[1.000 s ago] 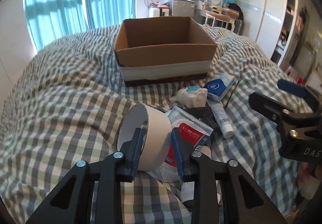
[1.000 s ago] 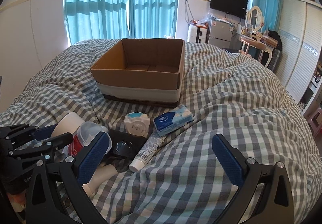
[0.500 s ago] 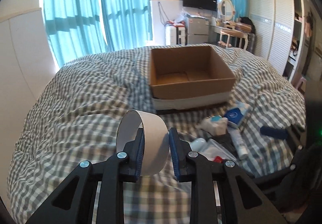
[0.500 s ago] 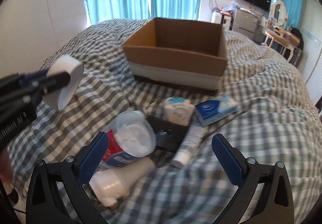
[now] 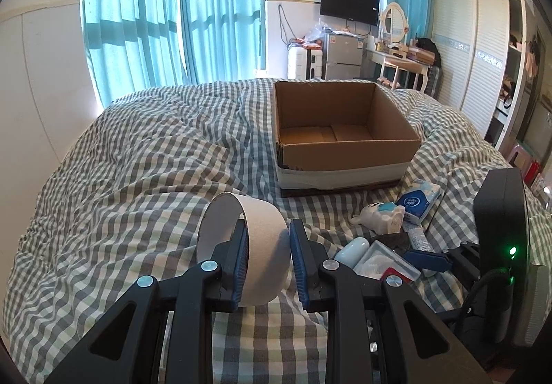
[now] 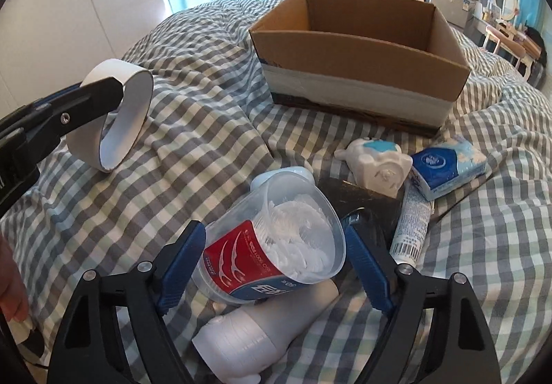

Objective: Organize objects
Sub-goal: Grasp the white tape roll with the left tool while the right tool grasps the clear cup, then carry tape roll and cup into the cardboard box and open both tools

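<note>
While the left wrist view misses it, right gripper jaws are closing — floss-pick tub between.

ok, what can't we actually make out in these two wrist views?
- Black item: right wrist view, mostly covered by the clear tub and white figurine; identity unclear.
- White bottle: right wrist view, upper part under the tub, base behind the right gripper.
- Cardboard box floor: right wrist view, hidden by its near wall.
- Tape roll: left wrist view, lower part behind the left gripper.
</note>
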`<state>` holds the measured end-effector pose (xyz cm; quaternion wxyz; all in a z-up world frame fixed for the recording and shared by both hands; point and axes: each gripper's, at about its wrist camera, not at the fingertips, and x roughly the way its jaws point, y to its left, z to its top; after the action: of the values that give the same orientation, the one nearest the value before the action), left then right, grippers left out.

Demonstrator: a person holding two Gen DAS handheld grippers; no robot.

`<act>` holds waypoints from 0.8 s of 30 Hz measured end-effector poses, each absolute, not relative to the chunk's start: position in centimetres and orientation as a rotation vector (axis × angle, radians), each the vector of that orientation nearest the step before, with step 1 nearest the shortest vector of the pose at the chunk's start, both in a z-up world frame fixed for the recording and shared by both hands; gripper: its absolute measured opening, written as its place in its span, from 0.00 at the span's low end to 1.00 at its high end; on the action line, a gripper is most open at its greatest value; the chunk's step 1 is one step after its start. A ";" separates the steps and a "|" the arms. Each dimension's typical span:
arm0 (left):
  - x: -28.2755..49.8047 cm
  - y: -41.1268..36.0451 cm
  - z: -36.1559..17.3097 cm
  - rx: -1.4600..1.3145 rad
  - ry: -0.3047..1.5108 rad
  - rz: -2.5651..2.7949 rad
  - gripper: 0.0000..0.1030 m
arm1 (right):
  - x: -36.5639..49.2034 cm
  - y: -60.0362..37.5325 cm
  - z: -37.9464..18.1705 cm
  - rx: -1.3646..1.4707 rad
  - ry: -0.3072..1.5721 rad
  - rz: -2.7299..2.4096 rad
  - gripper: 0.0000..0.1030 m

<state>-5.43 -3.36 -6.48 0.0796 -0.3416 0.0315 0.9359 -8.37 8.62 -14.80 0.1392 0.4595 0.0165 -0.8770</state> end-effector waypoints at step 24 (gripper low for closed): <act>-11.9 -0.6 -1.0 -0.991 0.078 2.740 0.22 | -12.0 11.9 -2.3 0.944 0.273 -2.731 0.65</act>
<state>-11.95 -0.64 -1.04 0.1132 -0.3379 0.0267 0.9340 -12.02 11.89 -2.27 0.1194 0.3229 0.0935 -0.9342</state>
